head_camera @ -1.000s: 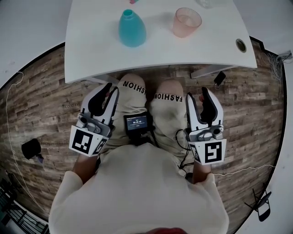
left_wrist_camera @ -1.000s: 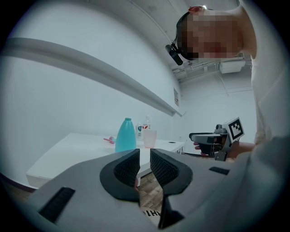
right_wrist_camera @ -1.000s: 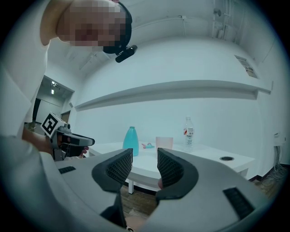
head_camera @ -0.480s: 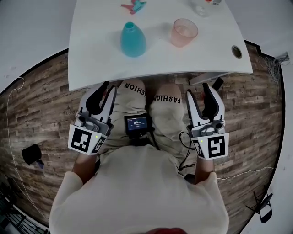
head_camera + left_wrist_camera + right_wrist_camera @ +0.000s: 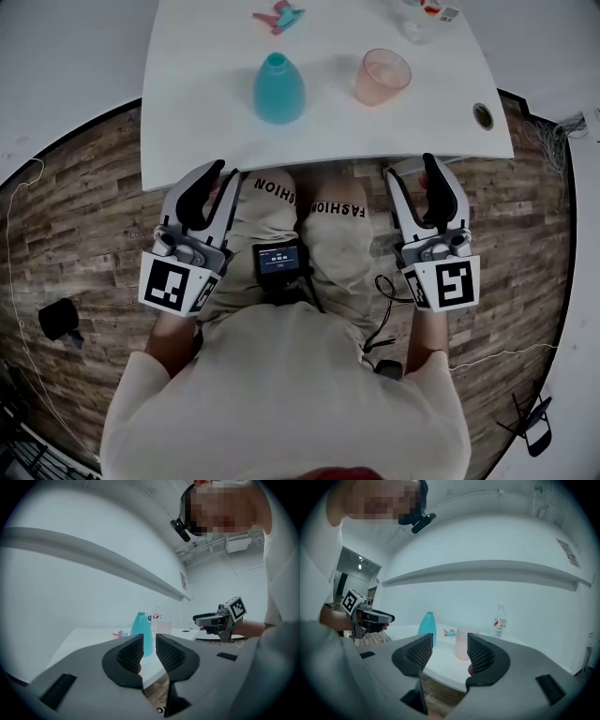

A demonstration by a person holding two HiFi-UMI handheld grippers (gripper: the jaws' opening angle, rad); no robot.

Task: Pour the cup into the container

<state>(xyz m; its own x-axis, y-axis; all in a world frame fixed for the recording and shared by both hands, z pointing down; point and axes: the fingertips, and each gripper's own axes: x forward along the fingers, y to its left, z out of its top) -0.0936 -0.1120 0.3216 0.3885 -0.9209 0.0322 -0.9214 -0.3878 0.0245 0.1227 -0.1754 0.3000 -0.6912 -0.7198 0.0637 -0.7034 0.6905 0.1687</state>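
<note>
A translucent pink cup [image 5: 382,76] stands on the white table [image 5: 206,131], right of a teal bottle-shaped container [image 5: 279,89]. Both grippers hover over the person's lap, short of the table's near edge and pointing level at it. My left gripper [image 5: 225,173] has a narrow gap between its pads and nothing in it; the container [image 5: 140,625] shows just beyond it. My right gripper [image 5: 412,169] is open, its jaws have just been opening, and nothing is between them. The cup [image 5: 461,644] shows through its gap, well ahead.
A pink and teal clip [image 5: 278,16] and a clear water bottle [image 5: 422,14] lie farther back on the table. A cable hole [image 5: 483,115] sits near its right corner. A small screen [image 5: 278,260] rests on the person's lap. Wooden floor lies all around.
Both grippers have moved forward toward the table's near edge and a little up. The right jaws stand wider apart than before. The left jaws look unchanged.
</note>
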